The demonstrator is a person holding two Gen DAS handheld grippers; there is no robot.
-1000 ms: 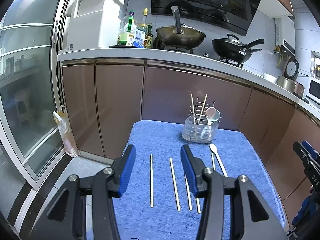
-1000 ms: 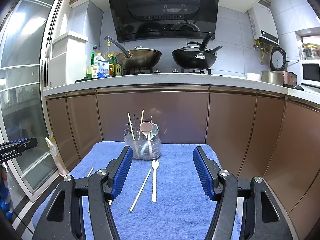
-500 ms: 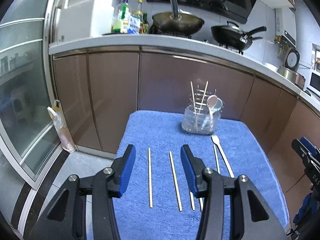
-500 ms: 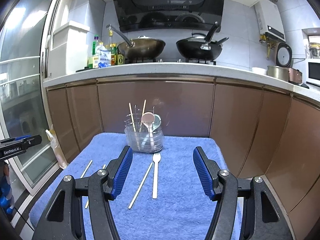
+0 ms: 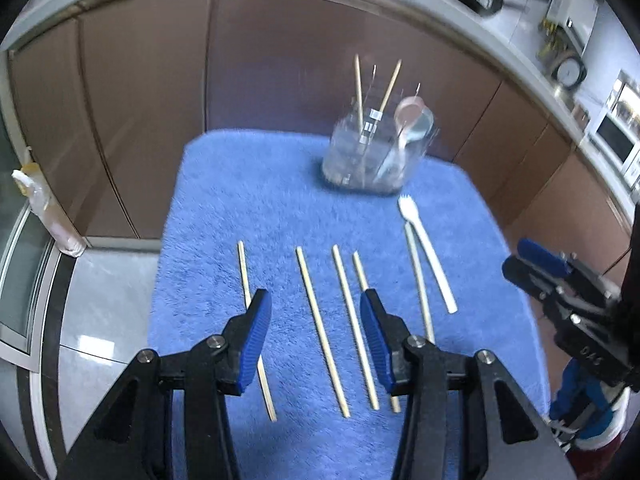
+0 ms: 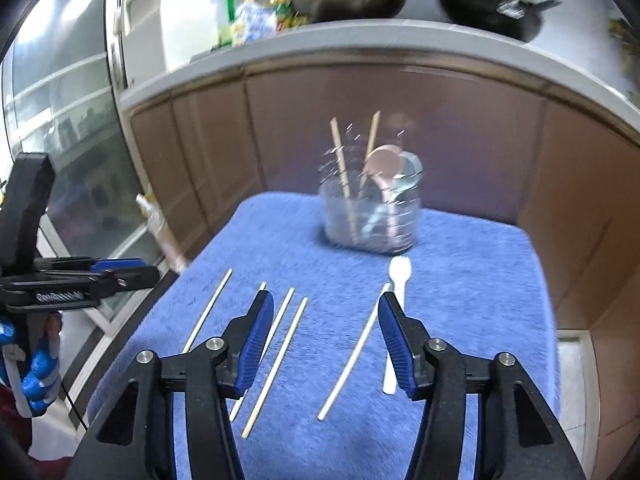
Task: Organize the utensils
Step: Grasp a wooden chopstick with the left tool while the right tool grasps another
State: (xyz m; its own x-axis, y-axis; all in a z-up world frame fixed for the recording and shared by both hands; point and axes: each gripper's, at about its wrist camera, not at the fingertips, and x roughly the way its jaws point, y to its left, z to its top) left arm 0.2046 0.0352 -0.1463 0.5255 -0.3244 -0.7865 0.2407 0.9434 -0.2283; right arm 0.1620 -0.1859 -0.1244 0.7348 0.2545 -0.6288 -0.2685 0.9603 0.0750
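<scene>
Several loose wooden chopsticks (image 5: 322,330) (image 6: 276,364) lie side by side on a blue towel (image 5: 260,200) (image 6: 472,264). A white plastic fork (image 5: 426,254) (image 6: 394,320) lies to their right. A clear utensil holder (image 5: 370,160) (image 6: 370,216) at the far end holds two chopsticks and a pink spoon. My left gripper (image 5: 316,312) hangs open above the middle chopsticks, nothing between its pads. My right gripper (image 6: 326,314) hovers over a lone chopstick (image 6: 352,354) beside the fork; its jaws are closing, touching nothing.
Brown cabinet fronts (image 5: 140,100) run behind the towel-covered table under a white counter (image 6: 360,40) with woks and bottles. A glass sliding door (image 6: 60,120) stands at the left. The towel's edges drop off to the tiled floor (image 5: 104,308).
Both grippers have tilted downward and moved in closer over the towel, so the chopsticks and fork now lie under the fingers. The right jaws have narrowed a little.
</scene>
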